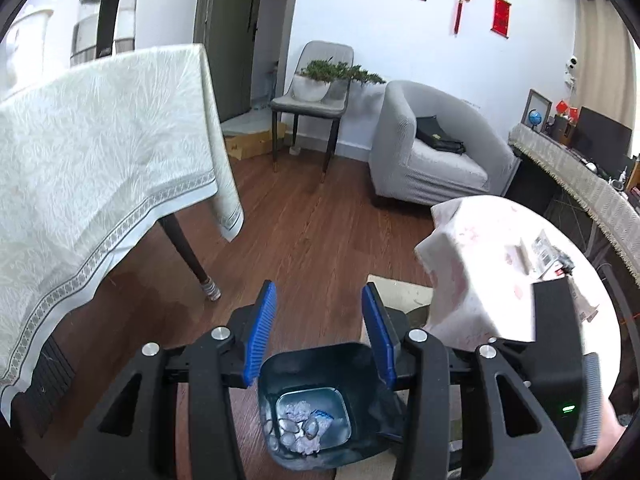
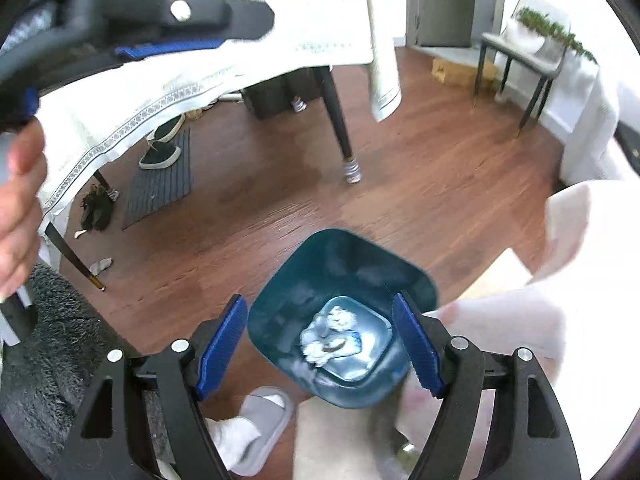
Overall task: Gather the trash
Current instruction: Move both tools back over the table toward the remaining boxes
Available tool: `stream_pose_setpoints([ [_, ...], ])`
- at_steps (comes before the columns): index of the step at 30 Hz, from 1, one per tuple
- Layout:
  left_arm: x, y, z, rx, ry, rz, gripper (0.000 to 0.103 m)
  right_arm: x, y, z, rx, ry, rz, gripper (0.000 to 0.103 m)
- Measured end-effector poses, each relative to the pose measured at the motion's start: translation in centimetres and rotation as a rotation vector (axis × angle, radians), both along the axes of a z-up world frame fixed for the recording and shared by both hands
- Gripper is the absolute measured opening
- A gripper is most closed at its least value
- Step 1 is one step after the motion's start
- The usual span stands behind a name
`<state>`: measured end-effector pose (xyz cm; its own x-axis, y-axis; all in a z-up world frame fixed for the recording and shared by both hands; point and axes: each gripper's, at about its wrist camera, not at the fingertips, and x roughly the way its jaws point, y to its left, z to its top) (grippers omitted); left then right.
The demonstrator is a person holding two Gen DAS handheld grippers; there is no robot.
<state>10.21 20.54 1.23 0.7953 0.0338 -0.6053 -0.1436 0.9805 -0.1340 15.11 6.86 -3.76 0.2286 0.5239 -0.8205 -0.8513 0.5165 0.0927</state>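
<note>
A dark teal trash bin [image 1: 360,360] stands on the wooden floor, with crumpled white paper and wrappers [image 1: 304,428] at its bottom. It also shows in the right wrist view [image 2: 352,256], holding the same trash [image 2: 332,332]. My left gripper [image 1: 320,320] is open and empty above the bin. My right gripper [image 2: 320,340] is open and empty, also above the bin. The left gripper's body shows at the top left of the right wrist view [image 2: 152,24]. A small round table [image 1: 500,248] with a white cloth carries some paper scraps [image 1: 548,252].
A dining table with a cream tablecloth [image 1: 100,152] stands at the left, its dark leg [image 1: 192,256] near the bin. A grey armchair [image 1: 432,148], a chair with a plant [image 1: 316,84], shoes and a mat [image 2: 160,176], and a slippered foot [image 2: 256,420] are around.
</note>
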Motion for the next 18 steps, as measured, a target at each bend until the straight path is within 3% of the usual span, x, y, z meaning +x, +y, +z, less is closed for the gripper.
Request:
stream_pose_setpoints([
  [5,-0.2,-1.1,1.2,-0.03,-0.041,-0.005,0.056,-0.2,-3.5,3.1,0.022,-0.104,-0.057,0.077],
  [10,0.6,-3.4,1.2,-0.031,-0.025,-0.044,0.056,0.4,-7.6,5.5,0.058,-0.155,-0.136,0.077],
  [16,1.3,-7.8,2.0,-0.012,-0.046,-0.111,0.06,1.0,-12.9,8.3,0.09,-0.27,-0.251,0.078],
  [18,1.6,-9.7,2.3,-0.007,-0.053,-0.14,0.065,1.4,-15.0,8.9,0.11,-0.298,-0.301,0.079],
])
